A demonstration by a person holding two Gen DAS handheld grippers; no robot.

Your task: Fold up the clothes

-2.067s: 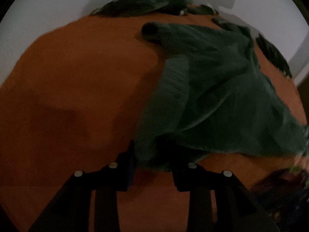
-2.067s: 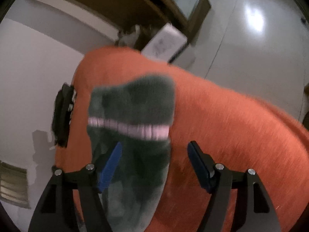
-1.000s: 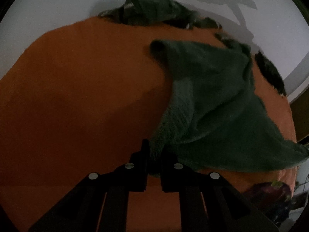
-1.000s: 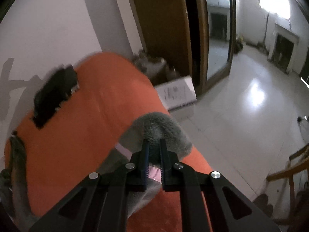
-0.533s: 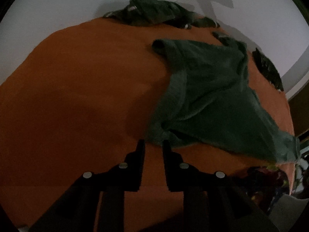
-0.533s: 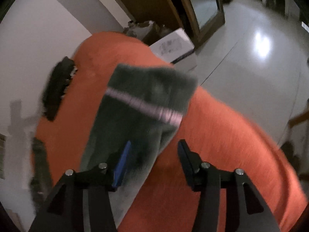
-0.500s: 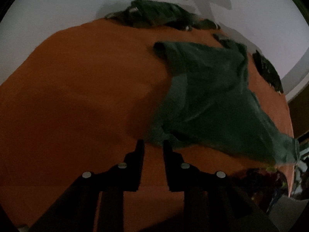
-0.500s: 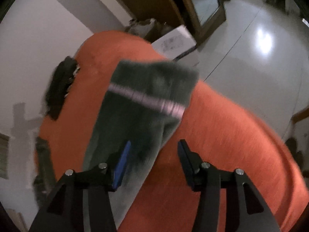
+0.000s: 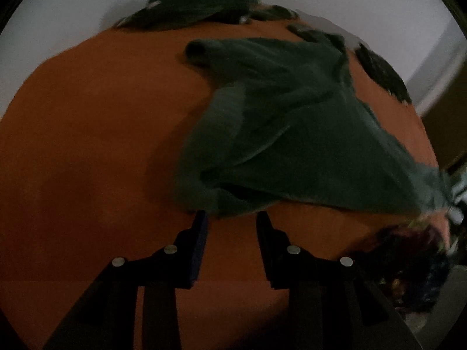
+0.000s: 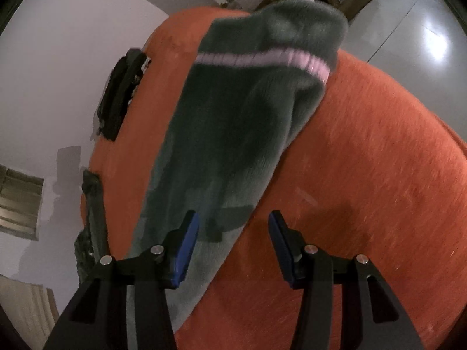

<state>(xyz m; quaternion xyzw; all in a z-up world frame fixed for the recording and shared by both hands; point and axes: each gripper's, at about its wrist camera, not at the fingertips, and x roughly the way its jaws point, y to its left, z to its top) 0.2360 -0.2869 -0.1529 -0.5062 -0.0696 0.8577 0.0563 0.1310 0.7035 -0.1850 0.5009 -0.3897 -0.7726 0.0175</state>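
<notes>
Orange bedding [image 9: 87,145] fills both views, white walls behind. On it lies a dark green fleece garment [image 9: 292,122] with a pink band near its far end, seen from the right wrist. The left gripper [image 9: 232,218] hangs at the garment's near edge, jaws opening, fabric just beyond the tips — not pinched. The right gripper [image 10: 233,227] stands spread over cloth and bedding, gripping nothing. Best next, I judge: let the fabric settle flat, then pinch two matching corners — not a mid-edge bunch.
</notes>
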